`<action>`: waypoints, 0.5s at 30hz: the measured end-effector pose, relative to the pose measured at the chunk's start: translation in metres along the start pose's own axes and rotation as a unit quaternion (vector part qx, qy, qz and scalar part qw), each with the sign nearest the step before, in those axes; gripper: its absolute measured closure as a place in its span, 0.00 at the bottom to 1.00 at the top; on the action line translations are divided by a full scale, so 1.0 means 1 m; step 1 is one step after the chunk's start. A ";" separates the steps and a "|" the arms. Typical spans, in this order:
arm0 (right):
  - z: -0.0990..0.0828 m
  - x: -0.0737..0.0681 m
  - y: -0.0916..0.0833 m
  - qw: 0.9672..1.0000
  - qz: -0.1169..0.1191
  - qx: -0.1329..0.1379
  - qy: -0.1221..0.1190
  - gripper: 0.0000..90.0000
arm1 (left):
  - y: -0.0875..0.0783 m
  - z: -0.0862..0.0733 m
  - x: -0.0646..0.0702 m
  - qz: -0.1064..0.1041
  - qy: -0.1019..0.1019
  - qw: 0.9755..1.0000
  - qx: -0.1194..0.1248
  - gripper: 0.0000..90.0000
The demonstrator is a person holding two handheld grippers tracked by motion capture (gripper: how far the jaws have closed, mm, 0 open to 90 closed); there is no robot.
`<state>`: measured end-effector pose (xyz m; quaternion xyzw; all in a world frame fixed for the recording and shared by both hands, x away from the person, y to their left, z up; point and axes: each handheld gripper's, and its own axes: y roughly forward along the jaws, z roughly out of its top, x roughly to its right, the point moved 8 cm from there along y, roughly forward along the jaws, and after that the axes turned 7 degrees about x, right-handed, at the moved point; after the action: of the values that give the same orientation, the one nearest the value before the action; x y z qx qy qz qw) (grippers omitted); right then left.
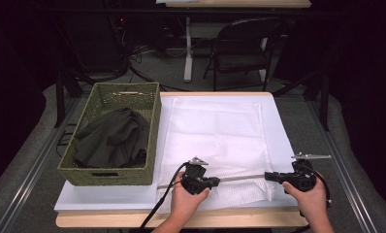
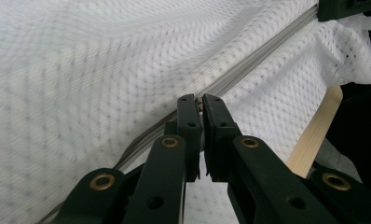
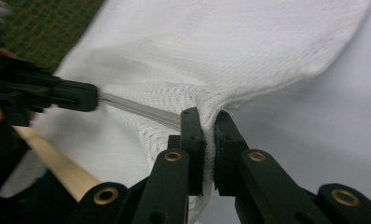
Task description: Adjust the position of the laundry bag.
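A: What is in hand here? A white mesh laundry bag (image 1: pixel 215 141) lies flat on the counter (image 1: pixel 181 219), just beside a green woven basket (image 1: pixel 152 141) that holds a dark garment (image 1: pixel 114 138).

B: And both grippers work the bag's edge farthest from the basket's far end, at the zipper (image 1: pixel 242 177). The left gripper (image 2: pixel 200 103) has its jaws together on the zipper line, seemingly on the small pull. The right gripper (image 3: pixel 207 119) is clamped on a bunch of mesh at the zipper's end, on the side away from the basket.

A: So how far along is it?

B: Early, by my reading. The zipper strip is pulled taut between the two grippers, but no gap in the bag shows. The garment sits in the basket, untouched.

A: What is left?

B: Likely the whole opening of the bag, then moving the garment from the basket into it.
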<state>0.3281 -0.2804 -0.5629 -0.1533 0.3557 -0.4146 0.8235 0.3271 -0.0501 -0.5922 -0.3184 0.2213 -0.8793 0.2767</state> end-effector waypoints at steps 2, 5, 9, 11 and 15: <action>-0.001 -0.001 0.001 1.000 0.015 -0.001 0.007 0.94 | -0.003 -0.002 -0.002 -0.009 -0.016 1.000 0.004 0.96; -0.002 -0.003 0.003 1.000 0.016 -0.005 0.004 0.94 | -0.006 -0.003 -0.004 -0.007 -0.011 1.000 0.004 0.96; -0.003 -0.004 0.004 1.000 0.020 -0.008 0.007 0.94 | -0.007 -0.004 -0.005 -0.008 -0.013 1.000 0.007 0.96; -0.003 -0.004 0.005 1.000 0.021 -0.009 0.005 0.94 | -0.008 -0.005 -0.005 -0.006 -0.013 1.000 0.005 0.96; -0.003 0.003 0.004 1.000 -0.009 -0.006 -0.005 0.94 | -0.014 -0.010 -0.020 0.033 -0.014 0.999 0.001 0.96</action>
<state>0.3293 -0.2805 -0.5688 -0.1637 0.3530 -0.4193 0.8203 0.3280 -0.0247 -0.6000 -0.3230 0.2272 -0.8653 0.3087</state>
